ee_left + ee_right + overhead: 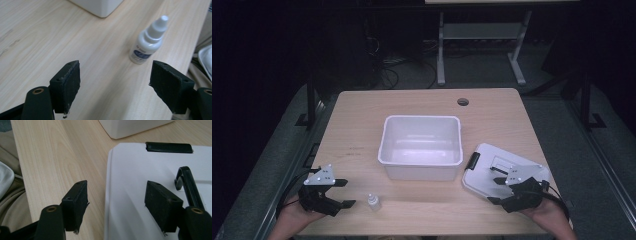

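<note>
From up top, an empty white bin sits mid-worktop, with a dropper bottle near the left tongs. Left gripper view: tongs spread, bottle just ahead. Right gripper view: right tongs spread over the lid's edge, pinching nothing.

A wooden worktop with a round cable hole near its far edge; behind it, a white desk frame stands on the dark floor.

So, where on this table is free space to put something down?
Free: the left part of the table, beside the white bin, and the strip behind the bin up to the cable hole. Crowded: the right front, where the lid lies, and around the dropper bottle.
</note>
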Tool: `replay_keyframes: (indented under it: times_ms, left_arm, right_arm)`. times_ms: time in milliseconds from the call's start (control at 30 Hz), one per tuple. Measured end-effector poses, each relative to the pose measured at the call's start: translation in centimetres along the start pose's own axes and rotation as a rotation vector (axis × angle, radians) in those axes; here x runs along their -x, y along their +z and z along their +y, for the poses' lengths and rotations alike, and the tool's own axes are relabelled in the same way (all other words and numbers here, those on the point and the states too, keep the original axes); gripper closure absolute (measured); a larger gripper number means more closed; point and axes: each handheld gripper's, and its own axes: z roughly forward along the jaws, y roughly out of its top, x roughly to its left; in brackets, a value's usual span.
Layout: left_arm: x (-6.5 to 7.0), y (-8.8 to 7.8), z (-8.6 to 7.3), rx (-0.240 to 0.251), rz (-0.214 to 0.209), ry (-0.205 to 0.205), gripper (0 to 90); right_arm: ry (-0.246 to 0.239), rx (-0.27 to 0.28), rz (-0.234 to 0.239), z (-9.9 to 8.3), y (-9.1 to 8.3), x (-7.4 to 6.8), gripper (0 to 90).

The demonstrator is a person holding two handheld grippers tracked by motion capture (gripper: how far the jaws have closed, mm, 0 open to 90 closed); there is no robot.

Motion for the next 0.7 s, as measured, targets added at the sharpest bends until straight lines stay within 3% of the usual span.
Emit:
replay_keyframes:
  times_ms: [200, 500, 700]
  left_arm:
    - [0.6, 0.4, 0.7, -0.024, -0.036, 0.05, 24.8]
    - [1.1, 0.7, 1.3, -0.047, -0.073, 0.088, 27.2]
    - [1.5, 0.9, 1.7, -0.051, -0.069, 0.11, 29.2]
  right_arm:
    - [0.004, 0.005, -0.001, -0.2, -0.2, 0.1, 34.2]
    - [-0.006, 0.005, -0.006, -0.1, -0.2, -0.1, 33.9]
    - [-0.008, 0.002, -0.006, 0.0, -0.3, -0.1, 33.5]
